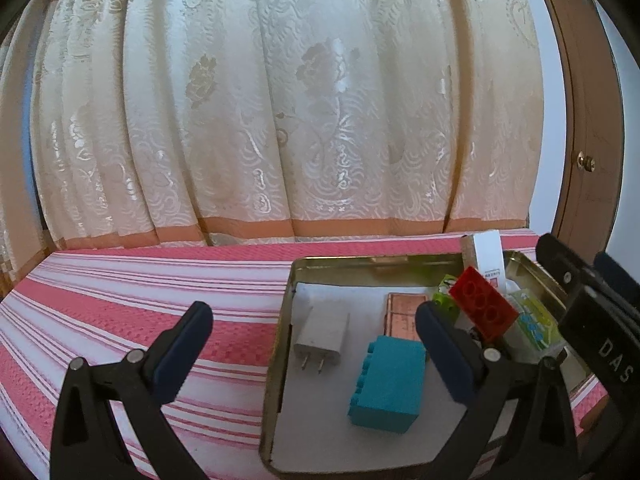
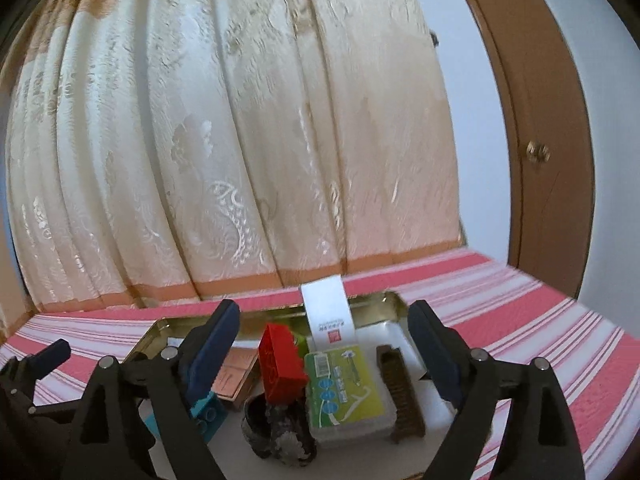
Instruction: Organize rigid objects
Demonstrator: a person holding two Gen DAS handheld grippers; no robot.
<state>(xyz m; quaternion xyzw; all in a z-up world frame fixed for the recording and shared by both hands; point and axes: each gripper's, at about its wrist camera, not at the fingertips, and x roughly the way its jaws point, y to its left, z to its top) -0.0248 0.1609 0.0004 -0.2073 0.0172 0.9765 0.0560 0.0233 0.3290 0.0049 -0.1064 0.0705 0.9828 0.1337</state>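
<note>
Gold-coloured metal forms the tin tray (image 1: 286,312) sitting on the pink-and-white striped surface (image 1: 120,312), with a cream patterned curtain (image 1: 280,100) hanging behind it. Your left hand-held gripper (image 1: 314,344) is spread wide and grasps nothing; one finger sits over the striped cloth, the other over the tray's interior. Inside the tray you can see a white charger plug (image 1: 322,334) lying flat with its prongs toward you, a teal brick (image 1: 390,384) just beside it, and a copper-coloured flat piece (image 1: 402,314) behind the teal brick. A red brick (image 2: 280,364) stands tilted, propped on a dark, rough lump (image 2: 276,428). Beside it lies a green-labelled clear box (image 2: 348,392), and a brown brush (image 2: 402,392) lies next to that. A white carton (image 2: 330,312) leans upright at the tray's far wall. Your right hand-held gripper (image 2: 324,344) is also released, its fingers spread to either side of the red brick and the green box, touching neither.
</note>
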